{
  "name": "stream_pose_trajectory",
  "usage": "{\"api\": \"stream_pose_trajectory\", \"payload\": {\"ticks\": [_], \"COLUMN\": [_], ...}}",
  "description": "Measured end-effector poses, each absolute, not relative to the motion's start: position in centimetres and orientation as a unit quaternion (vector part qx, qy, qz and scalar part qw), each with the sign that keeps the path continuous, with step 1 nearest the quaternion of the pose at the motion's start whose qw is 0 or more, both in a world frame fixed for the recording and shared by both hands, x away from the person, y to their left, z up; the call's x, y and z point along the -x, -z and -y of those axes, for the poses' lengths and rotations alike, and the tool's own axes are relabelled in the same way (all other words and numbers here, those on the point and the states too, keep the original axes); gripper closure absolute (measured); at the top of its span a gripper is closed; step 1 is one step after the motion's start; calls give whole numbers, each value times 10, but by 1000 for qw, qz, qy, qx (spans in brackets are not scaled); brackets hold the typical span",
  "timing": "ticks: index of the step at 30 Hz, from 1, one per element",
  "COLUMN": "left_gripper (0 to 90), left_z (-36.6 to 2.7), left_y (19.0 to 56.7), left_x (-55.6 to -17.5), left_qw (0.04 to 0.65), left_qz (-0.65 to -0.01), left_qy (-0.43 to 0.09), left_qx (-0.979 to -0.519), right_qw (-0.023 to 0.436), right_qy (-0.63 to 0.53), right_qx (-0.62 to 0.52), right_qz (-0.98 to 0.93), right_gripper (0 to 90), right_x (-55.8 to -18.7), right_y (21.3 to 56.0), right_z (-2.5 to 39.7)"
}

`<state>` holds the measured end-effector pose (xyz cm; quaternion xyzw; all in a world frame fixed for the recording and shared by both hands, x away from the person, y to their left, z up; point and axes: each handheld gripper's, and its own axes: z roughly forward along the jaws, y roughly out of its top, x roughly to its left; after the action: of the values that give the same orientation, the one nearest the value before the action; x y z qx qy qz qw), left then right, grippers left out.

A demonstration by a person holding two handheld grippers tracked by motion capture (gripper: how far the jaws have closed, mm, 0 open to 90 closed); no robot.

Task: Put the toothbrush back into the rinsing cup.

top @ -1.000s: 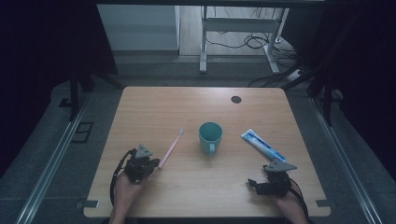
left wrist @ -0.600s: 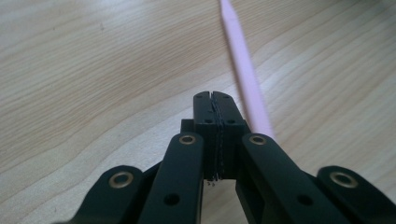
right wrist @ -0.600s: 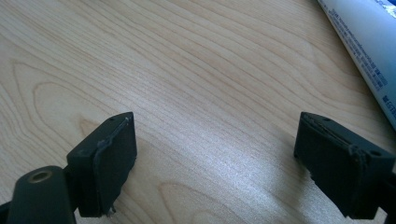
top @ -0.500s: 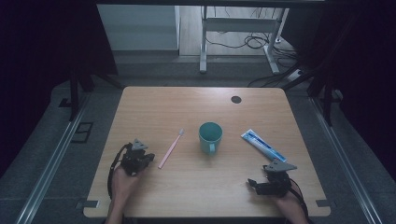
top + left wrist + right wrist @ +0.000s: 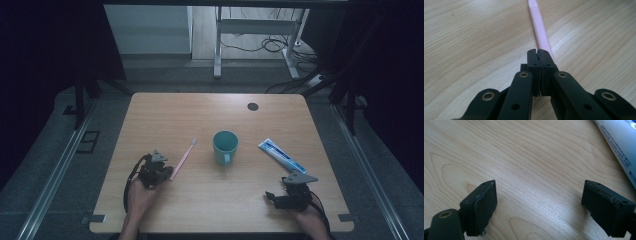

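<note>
A pink toothbrush (image 5: pixel 183 159) (image 5: pixel 538 25) lies flat on the wooden table (image 5: pixel 200 115), left of a teal cup (image 5: pixel 225 146). My left gripper (image 5: pixel 165 174) (image 5: pixel 539 51) is shut, its pads pressed together. Its tips sit at the near end of the toothbrush handle, which runs off just behind the right-hand jaw. A white and blue toothpaste tube (image 5: pixel 282 156) (image 5: pixel 619 142) lies right of the cup. My right gripper (image 5: pixel 273 197) (image 5: pixel 539 184) rests open near the front right of the table, with bare wood between its jaws and the tube off to one side.
A dark round grommet (image 5: pixel 252 106) sits near the table's far edge. Beyond the table are a desk frame (image 5: pixel 218 45) and cables (image 5: pixel 270 46) on the floor. The front edge of the table is close under both hands.
The left gripper drew a little to the left, then came back right to the toothbrush handle's end. The toothbrush, cup, tube and right gripper have stayed put.
</note>
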<state>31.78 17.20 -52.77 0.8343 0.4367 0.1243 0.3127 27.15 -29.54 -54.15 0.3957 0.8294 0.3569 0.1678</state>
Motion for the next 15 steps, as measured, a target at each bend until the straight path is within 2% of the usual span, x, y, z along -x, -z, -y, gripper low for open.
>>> {"api": "stream_pose_trajectory", "payload": {"ticks": [15], "left_gripper": [876], "left_z": [-146], "left_y": [526], "left_x": [-315], "left_qw": [317], "left_qz": [-417], "left_qy": [-110], "left_qx": [-844], "right_qw": [168], "right_qy": [-357], "right_qx": [-396], "right_qz": [-829], "right_gripper": [129], "right_x": [-271], "right_y": [542], "right_z": [295]}}
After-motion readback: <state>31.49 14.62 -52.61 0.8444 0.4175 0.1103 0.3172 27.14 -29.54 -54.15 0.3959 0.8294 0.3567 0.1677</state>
